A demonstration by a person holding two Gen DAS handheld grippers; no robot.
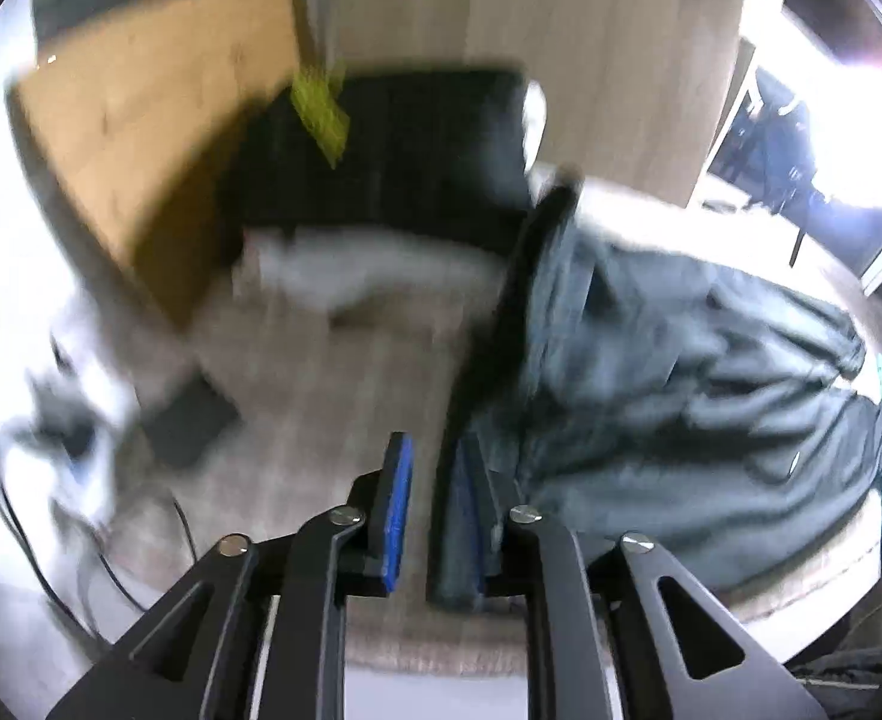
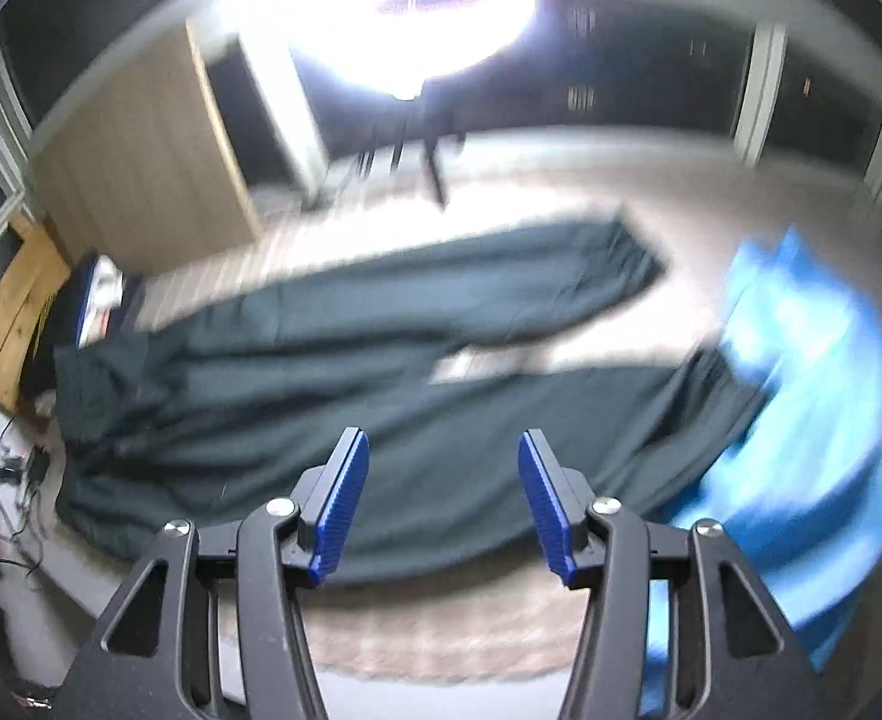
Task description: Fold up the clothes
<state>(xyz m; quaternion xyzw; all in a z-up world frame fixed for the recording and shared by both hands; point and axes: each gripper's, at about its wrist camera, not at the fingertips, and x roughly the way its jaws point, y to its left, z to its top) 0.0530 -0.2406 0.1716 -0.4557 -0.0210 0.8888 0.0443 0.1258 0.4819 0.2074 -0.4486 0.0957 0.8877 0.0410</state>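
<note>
Dark grey-green trousers (image 2: 333,360) lie spread on a beige rug (image 2: 441,636), waist at the left, both legs running right. My right gripper (image 2: 444,504) is open and empty, hovering above the near leg. In the left wrist view my left gripper (image 1: 435,504) stands slightly parted, and a strip of the trousers (image 1: 681,384) lies against its right pad (image 1: 471,516). The rest of the trousers bunches to the right. Both views are motion-blurred.
A bright blue garment (image 2: 801,420) lies at the trousers' right end. A wooden board (image 1: 141,138), a dark box (image 1: 393,150) and a wooden cabinet (image 1: 531,30) stand beyond the rug. Cables (image 1: 51,450) and a black adapter (image 1: 192,420) lie at the left.
</note>
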